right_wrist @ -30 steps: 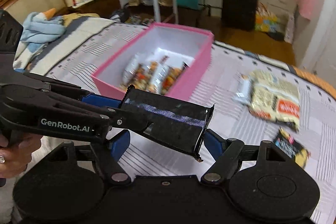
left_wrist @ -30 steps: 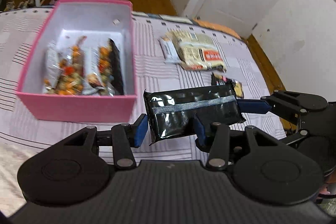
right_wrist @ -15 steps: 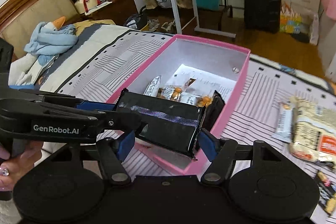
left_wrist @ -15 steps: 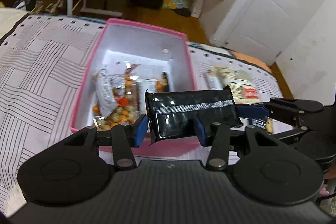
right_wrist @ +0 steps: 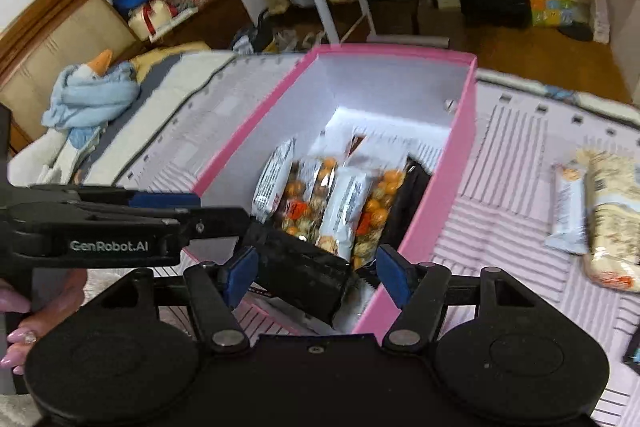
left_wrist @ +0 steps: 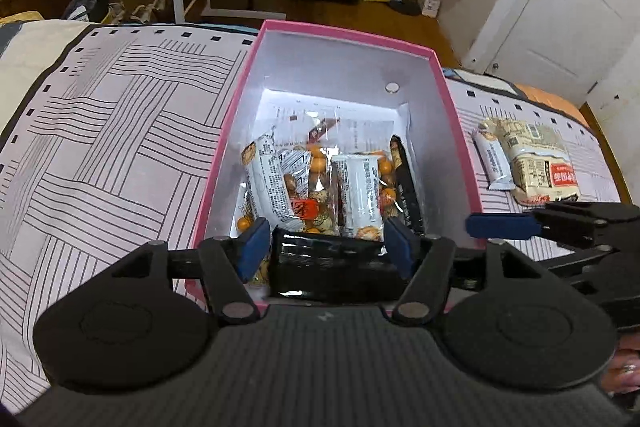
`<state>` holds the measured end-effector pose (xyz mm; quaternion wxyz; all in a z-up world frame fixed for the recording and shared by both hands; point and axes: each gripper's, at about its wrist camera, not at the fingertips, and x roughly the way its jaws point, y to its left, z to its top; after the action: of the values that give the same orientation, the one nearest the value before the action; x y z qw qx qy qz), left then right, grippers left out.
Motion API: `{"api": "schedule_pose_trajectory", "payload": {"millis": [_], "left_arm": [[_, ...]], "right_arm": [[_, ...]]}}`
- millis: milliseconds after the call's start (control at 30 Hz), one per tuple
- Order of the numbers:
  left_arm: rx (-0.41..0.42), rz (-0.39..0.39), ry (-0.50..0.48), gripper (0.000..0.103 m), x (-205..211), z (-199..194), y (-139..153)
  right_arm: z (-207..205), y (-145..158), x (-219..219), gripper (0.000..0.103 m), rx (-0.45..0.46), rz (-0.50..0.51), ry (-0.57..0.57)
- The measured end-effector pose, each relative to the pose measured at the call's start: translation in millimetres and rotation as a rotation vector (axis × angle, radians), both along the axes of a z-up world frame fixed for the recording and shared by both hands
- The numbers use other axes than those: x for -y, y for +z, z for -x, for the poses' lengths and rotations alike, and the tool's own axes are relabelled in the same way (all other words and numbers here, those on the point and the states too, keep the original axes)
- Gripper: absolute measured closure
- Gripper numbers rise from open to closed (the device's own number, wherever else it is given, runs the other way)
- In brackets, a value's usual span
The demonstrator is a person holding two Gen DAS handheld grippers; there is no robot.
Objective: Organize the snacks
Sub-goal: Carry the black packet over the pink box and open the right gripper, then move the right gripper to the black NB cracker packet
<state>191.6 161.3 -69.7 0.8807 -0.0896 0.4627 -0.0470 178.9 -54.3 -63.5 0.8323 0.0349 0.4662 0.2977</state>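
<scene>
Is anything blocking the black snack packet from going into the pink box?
Nothing visible blocks it. The black snack packet is already inside the pink box at its near end, resting against the snack packs already there. The left gripper has just opened around it.

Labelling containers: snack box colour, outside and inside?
Box: pink outside, white inside; left wrist view shows it best.

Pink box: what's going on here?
A person with two handheld grippers is lowering a black packet into the near end of the pink box, beside the nut packs. The left gripper has just been opening, the right gripper closing; the packet sits between both, seemingly released. More snacks wait on the bed.
</scene>
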Motion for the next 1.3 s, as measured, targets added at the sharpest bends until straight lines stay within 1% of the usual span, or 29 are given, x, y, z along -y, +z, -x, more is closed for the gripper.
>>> {"api": "schedule_pose_trajectory", "payload": {"millis": [100,200,267,333,500,600,667,767,833,900,967,1000,1033,1100,1167,1300], "left_arm": [[0.01,0.028,-0.015,0.041,3,7,10],[0.039,0.018,-0.036,0.041,11,18,25],[0.057,0.016,-0.056,0.041,19,25,36],[0.073,0.021,-0.081,0.041,27,31,47],[0.11,0.029,-0.154,0.041,58,43,69],[0.115,0.046,-0.203,0.041,79,46,76],[0.115,0.056,-0.235,0.041,97,46,77],[0.108,0.063,-0.277,0.041,125,44,74],[0.099,0.052,-0.314,0.041,145,39,68],[0.068,0.034,-0.352,0.041,163,31,62],[0.056,0.044,-0.374,0.041,179,22,56],[0.052,0.046,-0.382,0.041,186,19,52],[0.052,0.044,-0.391,0.041,196,14,48],[0.054,0.036,-0.406,0.041,212,6,39],[0.039,0.035,-0.419,0.041,227,-3,28],[0.002,0.049,-0.427,0.042,255,-19,-1]], "right_arm": [[11,25,20,0.03,0.047,0.021,-0.037],[18,46,49,0.03,0.063,0.037,-0.109],[21,57,71,0.03,0.064,0.037,-0.168],[28,68,96,0.03,0.085,0.025,-0.216],[43,86,152,0.029,0.118,0.01,-0.318],[48,89,176,0.027,0.146,0.047,-0.372],[47,87,187,0.026,0.173,0.091,-0.409],[43,73,213,0.026,0.208,0.14,-0.495],[39,55,232,0.026,0.228,0.133,-0.559],[34,35,250,0.026,0.227,0.135,-0.603],[24,12,263,0.027,0.172,0.197,-0.629],[19,3,270,0.027,0.15,0.209,-0.648],[15,-5,278,0.027,0.114,0.2,-0.666],[7,-16,293,0.03,0.028,0.146,-0.692],[3,-20,305,0.03,-0.02,0.088,-0.724],[-2,-27,311,0.031,-0.059,0.058,-0.723]]}}
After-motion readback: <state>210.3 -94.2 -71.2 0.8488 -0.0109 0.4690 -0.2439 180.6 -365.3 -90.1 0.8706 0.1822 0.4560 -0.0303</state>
